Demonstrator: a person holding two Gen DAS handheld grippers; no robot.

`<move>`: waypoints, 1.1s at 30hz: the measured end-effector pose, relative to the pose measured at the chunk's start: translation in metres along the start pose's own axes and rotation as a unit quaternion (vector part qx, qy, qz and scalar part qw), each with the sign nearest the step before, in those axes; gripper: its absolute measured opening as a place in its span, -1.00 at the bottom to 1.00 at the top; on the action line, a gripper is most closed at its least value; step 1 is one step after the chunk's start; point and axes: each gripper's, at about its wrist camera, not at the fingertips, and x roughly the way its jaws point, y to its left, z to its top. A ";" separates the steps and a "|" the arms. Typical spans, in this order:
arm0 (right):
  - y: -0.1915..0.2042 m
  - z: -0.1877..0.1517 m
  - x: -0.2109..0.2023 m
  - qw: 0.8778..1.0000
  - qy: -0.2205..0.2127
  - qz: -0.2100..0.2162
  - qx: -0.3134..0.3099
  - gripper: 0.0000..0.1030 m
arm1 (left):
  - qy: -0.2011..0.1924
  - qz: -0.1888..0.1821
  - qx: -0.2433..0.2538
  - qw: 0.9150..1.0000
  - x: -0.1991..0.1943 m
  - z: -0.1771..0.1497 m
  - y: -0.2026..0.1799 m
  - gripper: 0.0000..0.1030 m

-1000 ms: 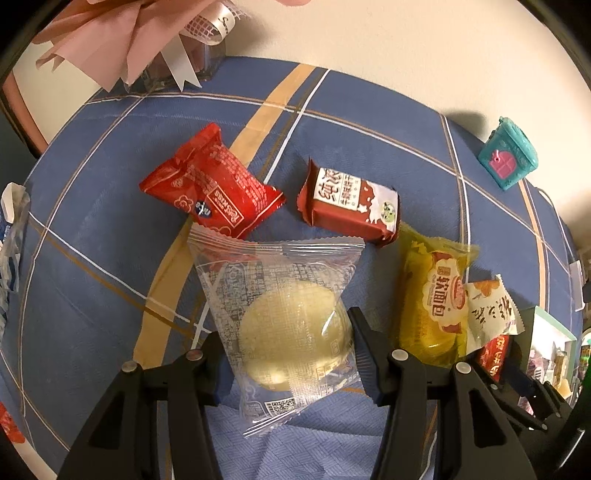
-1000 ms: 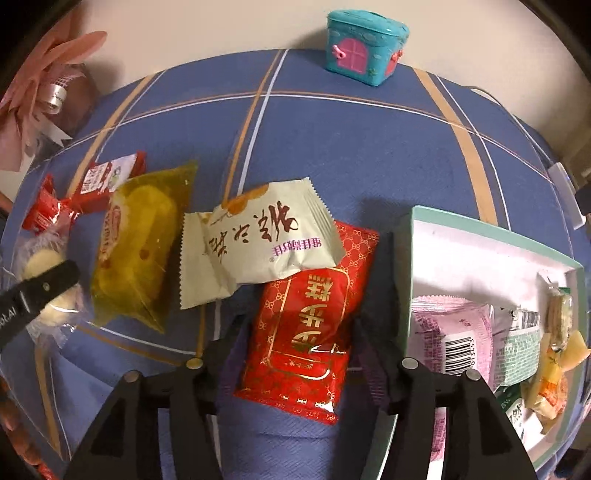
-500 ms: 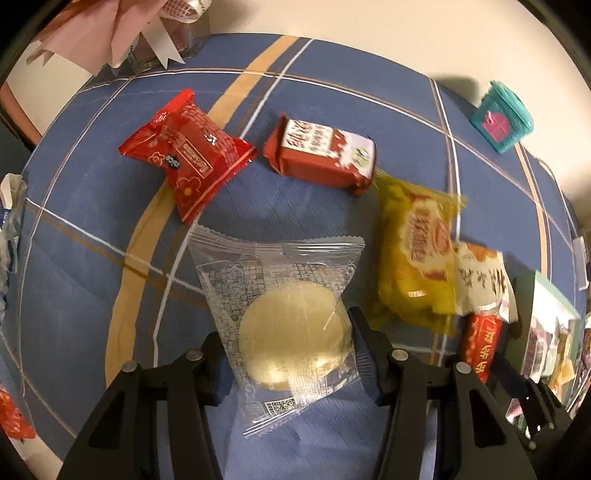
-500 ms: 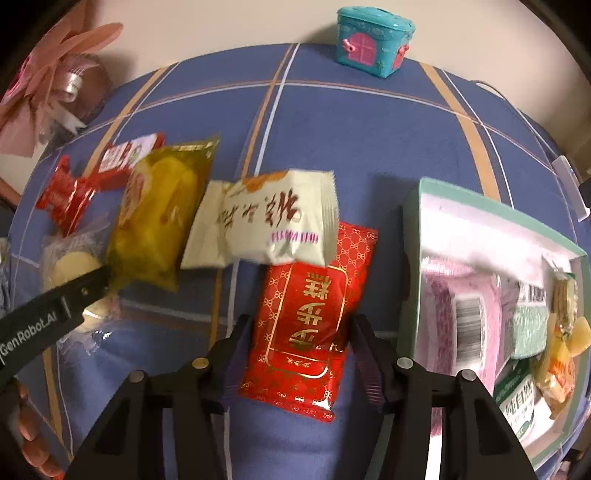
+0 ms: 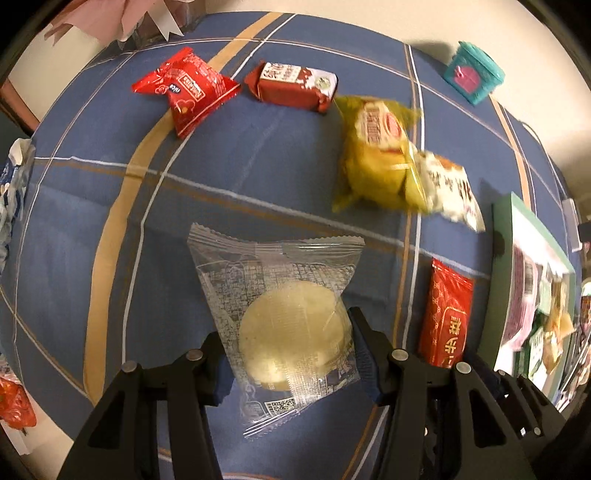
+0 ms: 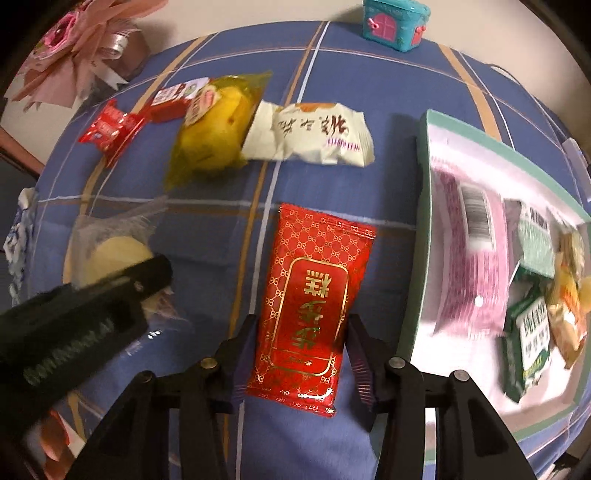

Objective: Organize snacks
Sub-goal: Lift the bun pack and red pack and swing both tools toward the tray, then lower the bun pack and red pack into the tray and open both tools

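A clear packet with a round pale cake (image 5: 295,325) hangs between the fingers of my left gripper (image 5: 291,350), which is shut on it above the blue checked cloth (image 5: 240,166). My right gripper (image 6: 301,332) has its jaws closing on a red packet with gold print (image 6: 314,295); both pads touch its long edges. That packet now lies apart from the white packet (image 6: 314,136). In the right wrist view the left gripper's black finger (image 6: 92,306) and the clear packet (image 6: 114,251) show at the lower left. The teal-rimmed box (image 6: 424,184) stands just right of the red packet.
The box holds several packets, pink and green among them. On the cloth lie a yellow packet (image 6: 214,136), a brown milk-candy packet (image 5: 295,85) and a small red packet (image 5: 188,92). A teal toy house (image 6: 395,22) and a pink bouquet (image 6: 74,48) stand at the back.
Both grippers have moved right towards the box with their packets. The red packet has slid out from under the white one, and the right jaws have narrowed on it.
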 end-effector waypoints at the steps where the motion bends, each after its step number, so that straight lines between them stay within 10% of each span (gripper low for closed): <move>1: 0.000 -0.005 -0.002 1.000 0.000 0.006 0.001 -0.04 | -0.002 -0.001 -0.001 1.000 -0.002 -0.006 0.000 0.10; 19: -0.028 -0.037 -0.066 0.996 -0.052 0.069 0.017 -0.04 | -0.065 -0.013 -0.006 0.998 -0.058 -0.026 -0.013 0.10; 33: -0.138 -0.034 -0.102 0.987 -0.095 0.006 0.125 -0.04 | -0.088 -0.033 0.078 0.993 -0.073 -0.034 -0.100 0.10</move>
